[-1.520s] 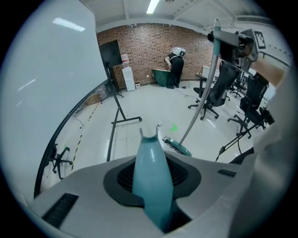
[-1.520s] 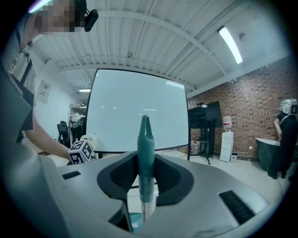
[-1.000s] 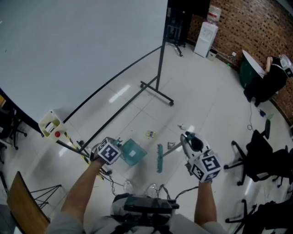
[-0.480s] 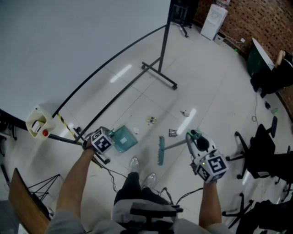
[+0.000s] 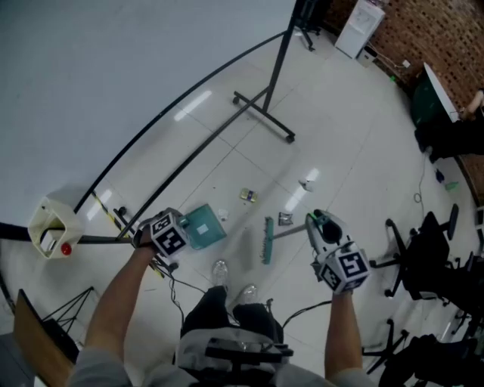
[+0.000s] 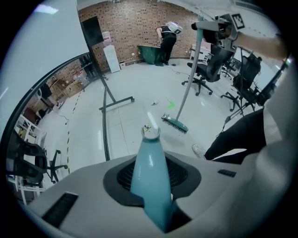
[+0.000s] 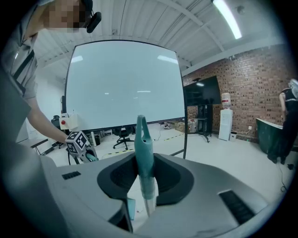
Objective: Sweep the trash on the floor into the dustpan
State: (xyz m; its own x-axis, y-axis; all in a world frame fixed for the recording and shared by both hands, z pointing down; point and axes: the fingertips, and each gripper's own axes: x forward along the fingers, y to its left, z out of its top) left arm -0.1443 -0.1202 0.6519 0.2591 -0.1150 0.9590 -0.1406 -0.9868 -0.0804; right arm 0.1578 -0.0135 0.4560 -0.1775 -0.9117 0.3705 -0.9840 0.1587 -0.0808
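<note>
Left gripper [image 6: 151, 181] clamps the teal plastic dustpan [image 5: 206, 225] by its handle, right gripper [image 7: 145, 186] the teal long-handled broom [image 5: 266, 242] near its top; both judged light, stiff, swivel-prone.

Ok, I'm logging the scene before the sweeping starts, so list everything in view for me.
dustpan: one, teal, held low, left of centre
broom: one, teal head, pale handle, centre
trash: four small pieces, mixed colours, floor beyond the broom
screen: one, white, black stand, upper left
box: one, cream with red button, far left
office chairs: several, black, right edge
water dispenser: one, white, top right
shoes: two, pale, bottom centre
left gripper: one, grey, jaws shut on the dustpan handle
right gripper: one, grey, jaws shut on the broom handle
</note>
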